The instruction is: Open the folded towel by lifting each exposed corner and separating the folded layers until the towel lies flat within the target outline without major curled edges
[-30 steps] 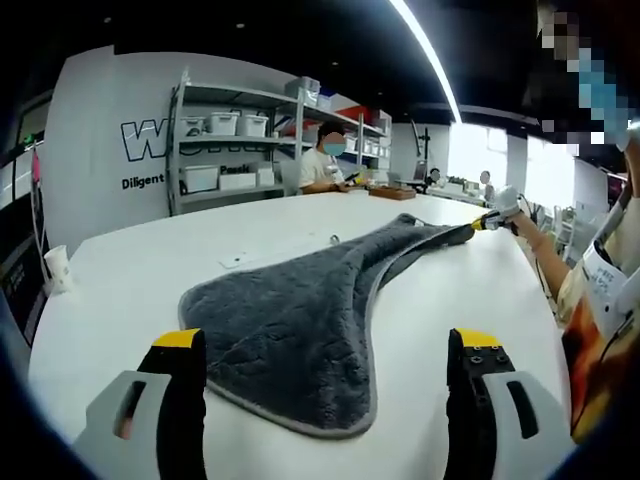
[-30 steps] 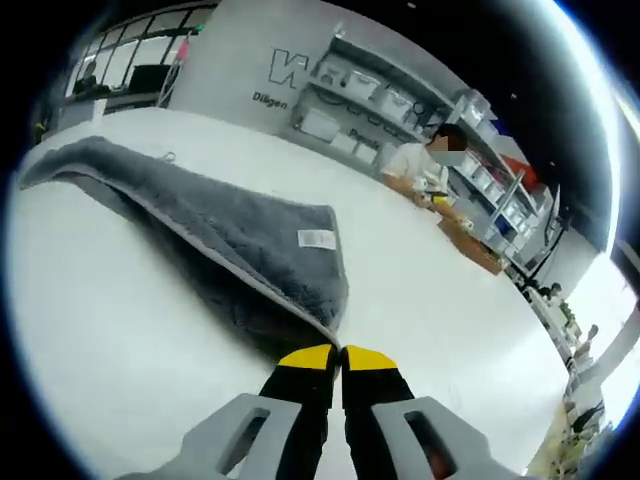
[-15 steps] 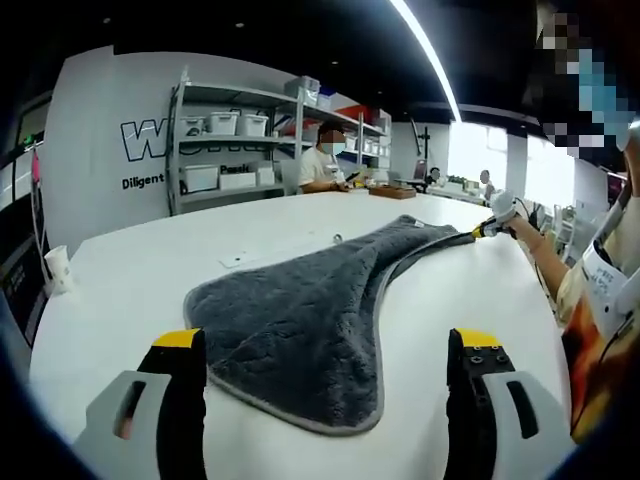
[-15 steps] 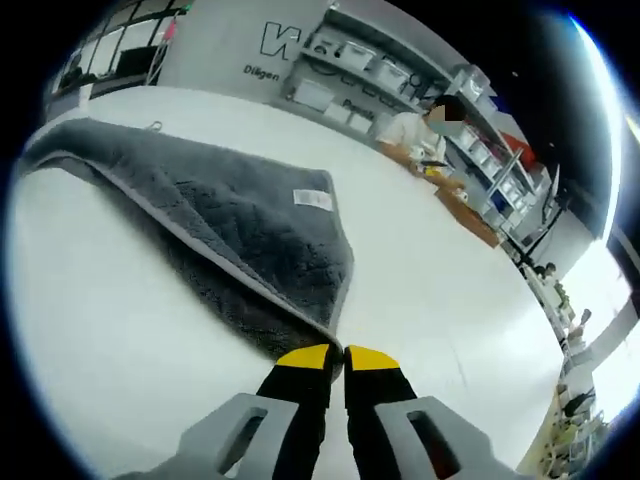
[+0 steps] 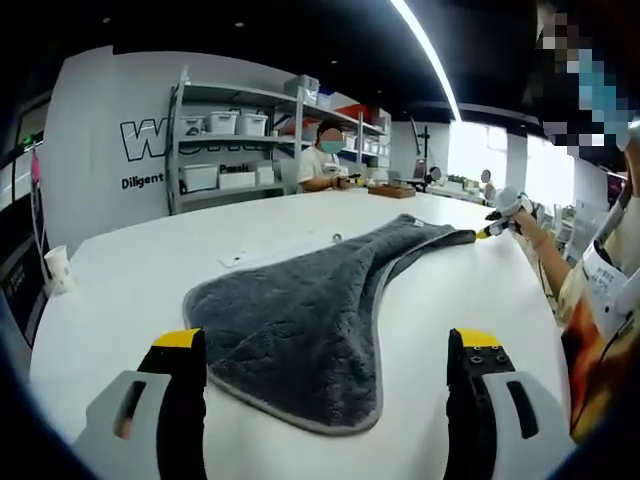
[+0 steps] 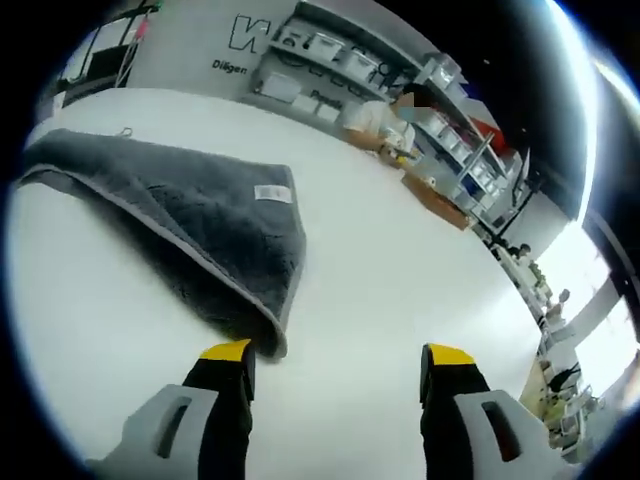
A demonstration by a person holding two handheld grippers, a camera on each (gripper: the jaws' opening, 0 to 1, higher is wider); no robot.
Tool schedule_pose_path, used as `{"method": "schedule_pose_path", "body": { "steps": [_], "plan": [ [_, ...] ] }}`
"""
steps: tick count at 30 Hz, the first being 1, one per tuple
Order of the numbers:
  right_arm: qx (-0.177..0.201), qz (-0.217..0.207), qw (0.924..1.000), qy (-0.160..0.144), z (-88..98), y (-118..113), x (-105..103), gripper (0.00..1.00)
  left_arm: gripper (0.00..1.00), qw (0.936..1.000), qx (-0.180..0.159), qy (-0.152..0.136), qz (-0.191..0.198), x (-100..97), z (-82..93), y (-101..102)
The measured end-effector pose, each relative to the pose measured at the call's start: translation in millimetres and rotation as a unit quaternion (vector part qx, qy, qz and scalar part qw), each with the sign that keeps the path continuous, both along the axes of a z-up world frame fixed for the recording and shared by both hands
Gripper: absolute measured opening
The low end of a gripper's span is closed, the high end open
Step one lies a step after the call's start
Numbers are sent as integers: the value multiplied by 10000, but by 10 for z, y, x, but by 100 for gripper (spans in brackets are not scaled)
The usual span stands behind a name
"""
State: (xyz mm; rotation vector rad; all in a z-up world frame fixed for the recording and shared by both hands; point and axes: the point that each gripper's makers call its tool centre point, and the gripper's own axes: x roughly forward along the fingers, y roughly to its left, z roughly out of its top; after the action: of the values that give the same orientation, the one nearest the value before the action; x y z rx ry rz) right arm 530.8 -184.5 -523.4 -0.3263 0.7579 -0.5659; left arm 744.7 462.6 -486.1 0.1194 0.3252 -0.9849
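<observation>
Towel [image 5: 300,320] lies on the white table [image 5: 130,290], grey and plush with a lighter stitched border, still folded over on itself. In the left gripper view the left gripper [image 5: 325,345] sits nearest, jaws spread wide apart with yellow-tipped black fingers, holding nothing; the towel's rounded near edge lies between and just beyond them. From there the cloth narrows toward the far right of the table, where the right gripper [image 5: 488,228] shows, small, held by the person's hand [image 5: 515,208], its tip just beside the towel's far end; contact cannot be told at that size. A paper cup [image 5: 57,268] stands at the table's left edge.

In the right gripper view the right gripper [image 6: 337,357] has jaws open wide, nothing between them. The towel's folded corner [image 6: 272,340] lies on the table just beside the left finger [image 6: 228,352], upper layer draped over lower. A white care label [image 6: 270,193] shows on the top layer further out. The cloth stretches away to the left across the table.

Beyond the table in both views stands metal shelving [image 5: 225,140] with white bins, against a wall with dark lettering. A seated person [image 5: 322,165] is at the table's far side, with a brown box [image 6: 432,198] nearby.
</observation>
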Motion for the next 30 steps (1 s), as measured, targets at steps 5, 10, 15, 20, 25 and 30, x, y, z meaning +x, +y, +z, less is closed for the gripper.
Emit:
{"method": "schedule_pose_path", "body": {
  "steps": [5,10,15,20,25,30],
  "plan": [
    [55,44,9999,-156,92,114,-30,76,99,10000,3,6,-12,-7,-2,-6],
    [619,758,9938,-527,84,553,153,84,99,10000,-2,5,-10,-9,6,-5],
    [895,1206,9864,-668,43,915,246,95,99,10000,-16,-14,-19,-18,26,8],
    [1037,1453,9821,-598,-26,1119,294,99,99,10000,4,5,-19,-30,15,15],
    [1121,1602,9781,-708,-24,1239,349,99,99,10000,-10,-39,-34,-104,50,9],
    [1096,1656,9774,-724,-32,1281,362,99,99,9999,-21,-103,2,-197,114,36]
  ]
}}
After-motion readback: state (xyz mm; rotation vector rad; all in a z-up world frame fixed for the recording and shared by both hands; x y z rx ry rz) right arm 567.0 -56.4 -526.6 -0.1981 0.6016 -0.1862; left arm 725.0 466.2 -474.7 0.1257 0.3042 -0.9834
